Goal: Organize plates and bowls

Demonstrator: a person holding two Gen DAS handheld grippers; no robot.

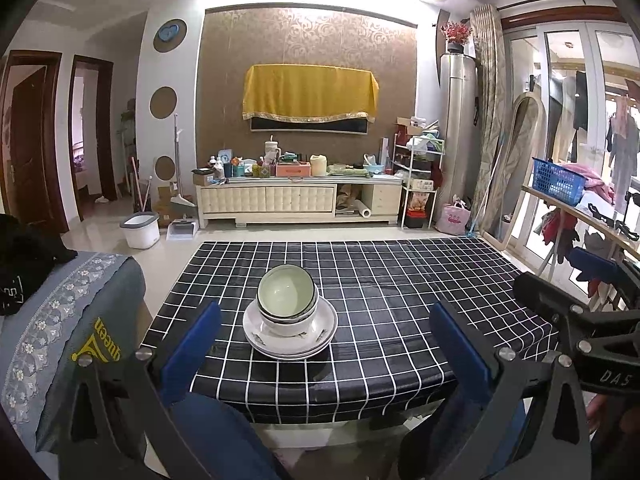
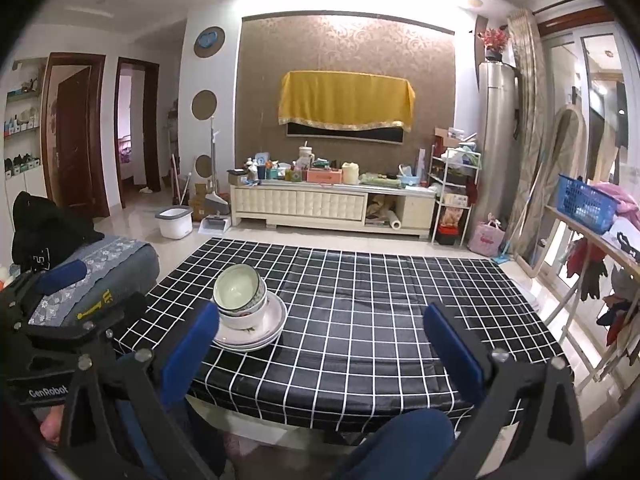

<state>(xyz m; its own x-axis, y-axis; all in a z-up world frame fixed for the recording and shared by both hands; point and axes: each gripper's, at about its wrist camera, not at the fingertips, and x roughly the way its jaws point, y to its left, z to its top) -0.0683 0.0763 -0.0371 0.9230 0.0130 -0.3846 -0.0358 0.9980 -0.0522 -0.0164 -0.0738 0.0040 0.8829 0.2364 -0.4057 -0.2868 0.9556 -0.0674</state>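
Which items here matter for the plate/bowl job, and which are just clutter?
Job items:
- stacked bowls, top one tilted
- stacked plates under them
- checked table
- left gripper, right gripper, both open and empty

Clutter:
- TV cabinet with its odds and ends
- white bucket
- blue basket
- wire shelf

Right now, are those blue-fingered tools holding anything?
Nothing is held. The left tool and right tool are both open, short of the stacked white ceramic bowls.
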